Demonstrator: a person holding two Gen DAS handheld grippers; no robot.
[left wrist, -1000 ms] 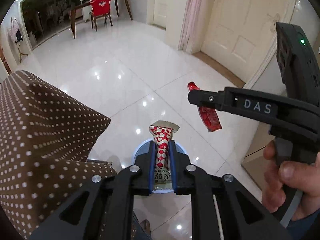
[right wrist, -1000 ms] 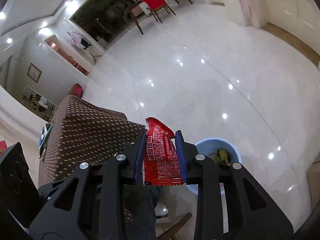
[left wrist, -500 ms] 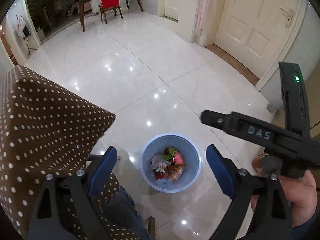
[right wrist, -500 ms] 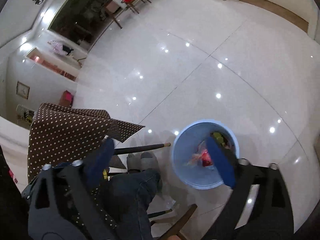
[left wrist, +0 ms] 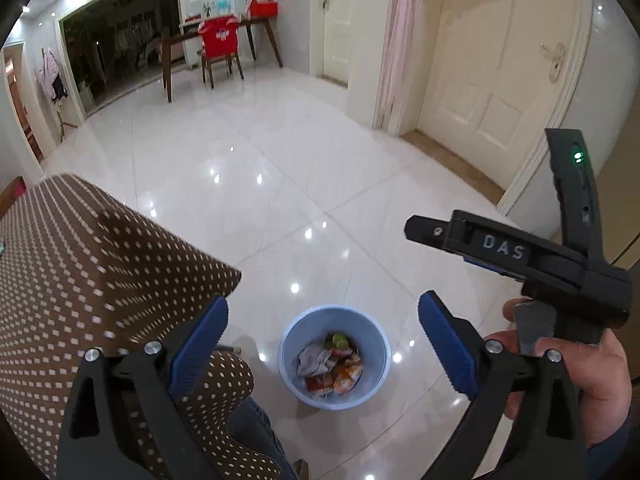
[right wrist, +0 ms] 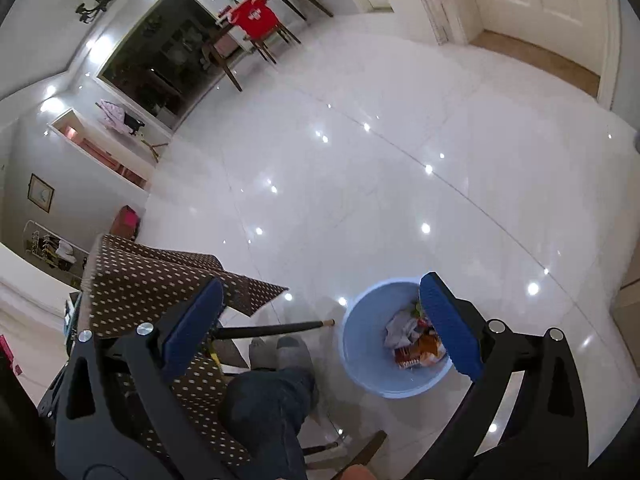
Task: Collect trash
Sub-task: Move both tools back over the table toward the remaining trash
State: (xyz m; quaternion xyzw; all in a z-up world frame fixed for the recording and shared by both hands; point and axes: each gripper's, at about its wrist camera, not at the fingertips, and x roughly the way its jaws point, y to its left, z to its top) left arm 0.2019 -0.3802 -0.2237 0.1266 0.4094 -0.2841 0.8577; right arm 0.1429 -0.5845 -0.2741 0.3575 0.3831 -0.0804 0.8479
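A light blue trash bin (left wrist: 334, 396) stands on the white tiled floor below me, holding several crumpled wrappers (left wrist: 330, 366). My left gripper (left wrist: 322, 344) is open and empty above the bin. My right gripper (right wrist: 320, 320) is open and empty too, with the bin (right wrist: 362, 372) under its right finger and the wrappers (right wrist: 408, 340) showing inside. The right gripper's body also shows in the left wrist view (left wrist: 520, 256), held by a hand at the right.
A table with a brown polka-dot cloth (left wrist: 80, 264) is at the left, its corner near the bin. My legs and socked feet (right wrist: 280, 352) are next to the bin. A closed door (left wrist: 492, 80) is at the right; a desk and red chair (left wrist: 220, 48) stand far back.
Both grippers opened and dropped their wrappers into the bin. Both views have since lifted and tilted up a little.
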